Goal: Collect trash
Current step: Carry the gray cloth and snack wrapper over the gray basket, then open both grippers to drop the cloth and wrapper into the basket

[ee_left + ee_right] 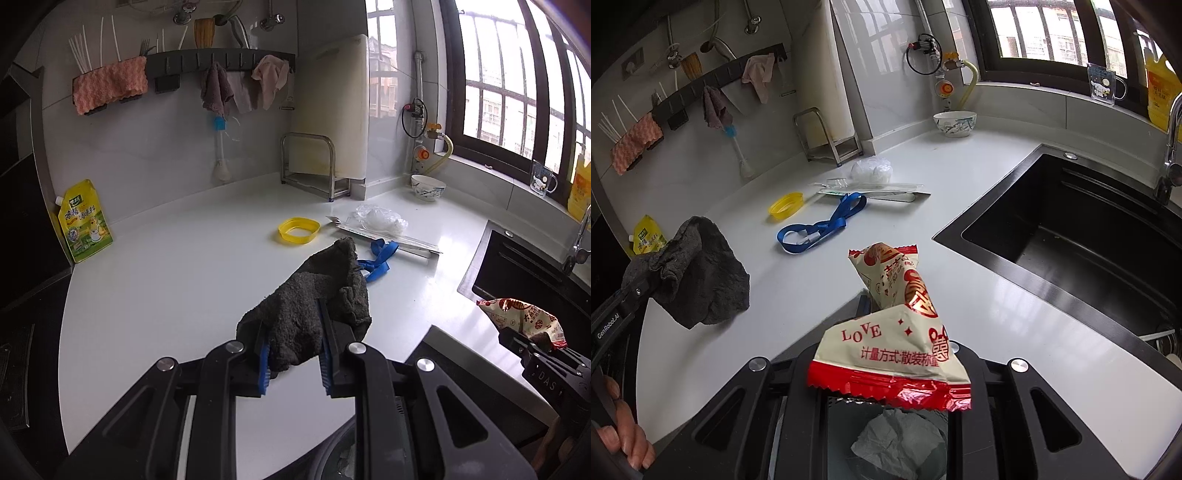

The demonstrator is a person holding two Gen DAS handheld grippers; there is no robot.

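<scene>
Crinkly red-and-cream foil snack wrapper (897, 325) sits pinched in my right fingers (886, 354), lifted off the white bench (775, 288) over what looks like a bin holding crumpled grey paper (897, 443). My left fingers (291, 354) clamp a dark grey rag (314, 306), likely for wiping. Blue ribbon (820, 225) and yellow plastic ring (786, 205) wait further out.

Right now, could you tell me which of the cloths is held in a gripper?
The dark grey cloth, clamped in the left gripper above the counter. The pink cloths and grey-brown cloth hang on the wall rack.
</scene>
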